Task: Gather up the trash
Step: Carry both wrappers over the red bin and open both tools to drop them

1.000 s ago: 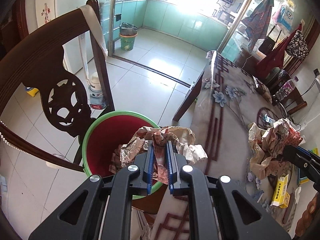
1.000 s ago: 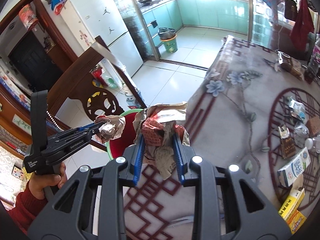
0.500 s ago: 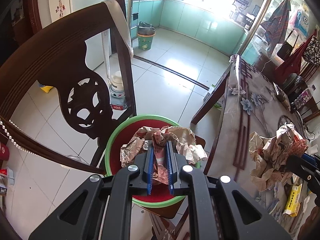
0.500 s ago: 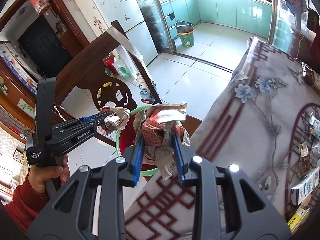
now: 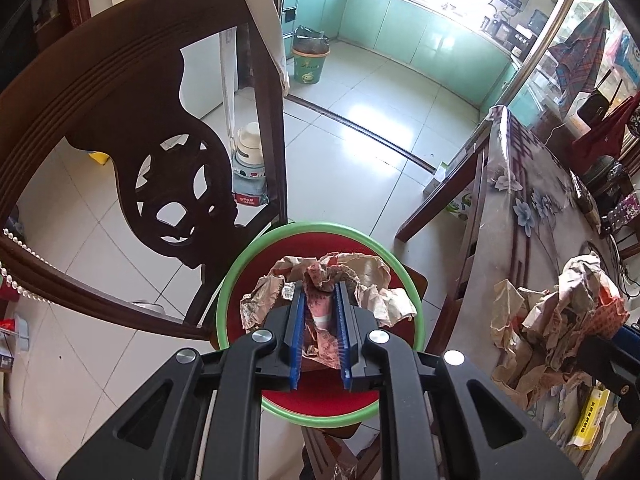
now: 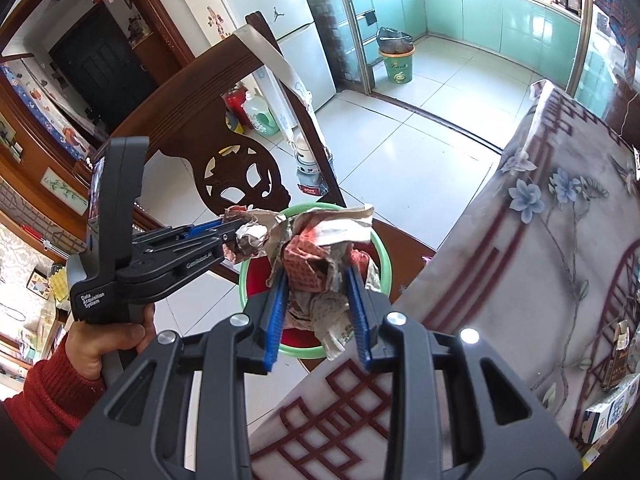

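My left hand-held gripper (image 5: pixel 320 334) pinches a crumpled paper wad (image 5: pixel 332 280) right over the green-rimmed red bin (image 5: pixel 236 280) on the chair seat. My right hand-held gripper (image 6: pixel 318 312) clamps a bigger crumpled paper bundle (image 6: pixel 320 256) at the tabletop (image 6: pixel 520 240) edge, above the same bin. Carved wooden chair back (image 5: pixel 120 92) behind.

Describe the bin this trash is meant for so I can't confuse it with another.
Find the carved dark wooden chair beside the floral-clothed table. On its seat sits the red bin with a green rim. The other bin, green and bag-lined, stands far off on the kitchen floor.
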A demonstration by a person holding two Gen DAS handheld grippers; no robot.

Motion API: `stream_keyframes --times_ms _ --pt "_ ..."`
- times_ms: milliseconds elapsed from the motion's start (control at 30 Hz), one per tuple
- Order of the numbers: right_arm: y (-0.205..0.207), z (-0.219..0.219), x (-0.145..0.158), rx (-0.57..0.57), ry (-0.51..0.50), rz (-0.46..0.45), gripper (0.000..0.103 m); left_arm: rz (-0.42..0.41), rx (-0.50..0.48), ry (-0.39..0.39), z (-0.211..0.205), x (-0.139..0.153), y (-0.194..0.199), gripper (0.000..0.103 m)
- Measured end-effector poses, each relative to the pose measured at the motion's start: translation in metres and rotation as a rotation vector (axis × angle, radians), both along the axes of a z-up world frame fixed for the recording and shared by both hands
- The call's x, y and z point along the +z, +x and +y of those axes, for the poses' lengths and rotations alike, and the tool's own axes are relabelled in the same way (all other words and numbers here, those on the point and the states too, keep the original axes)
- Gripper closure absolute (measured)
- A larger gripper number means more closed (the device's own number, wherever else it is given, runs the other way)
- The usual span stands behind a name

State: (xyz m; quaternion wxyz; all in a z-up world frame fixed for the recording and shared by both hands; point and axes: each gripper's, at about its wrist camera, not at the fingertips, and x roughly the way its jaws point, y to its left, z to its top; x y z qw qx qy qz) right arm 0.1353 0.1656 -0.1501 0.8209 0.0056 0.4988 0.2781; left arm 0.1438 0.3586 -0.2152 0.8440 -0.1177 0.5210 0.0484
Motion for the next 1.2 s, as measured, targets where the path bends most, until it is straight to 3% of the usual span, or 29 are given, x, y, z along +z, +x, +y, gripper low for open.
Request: stream_keyframes --times_ms 600,633,667,733,1200 --pt "0.012 0.002 -0.008 0.017 0.020 0.030 0.073 0.041 0.002 0.012 -0.004 -0.016 0.020 0.088" --pt "0.012 0.003 -0.009 0.018 0.025 0.030 0.070 0.041 0.008 0.014 -0.003 -0.017 0.020 0.081" --pt "0.012 0.003 -0.009 0.015 0.031 0.025 0.059 0.041 0.018 0.018 -0.002 -0.017 0.020 0.076" --pt "0.012 0.000 -0.008 -0.001 0.049 0.015 0.055 0.027 0.035 0.014 0.001 -0.013 0.018 0.060" --pt "-0.003 -0.021 0.001 -0.034 0.065 0.021 0.055 -0.037 0.018 0.039 -0.007 0.014 0.009 0.057"
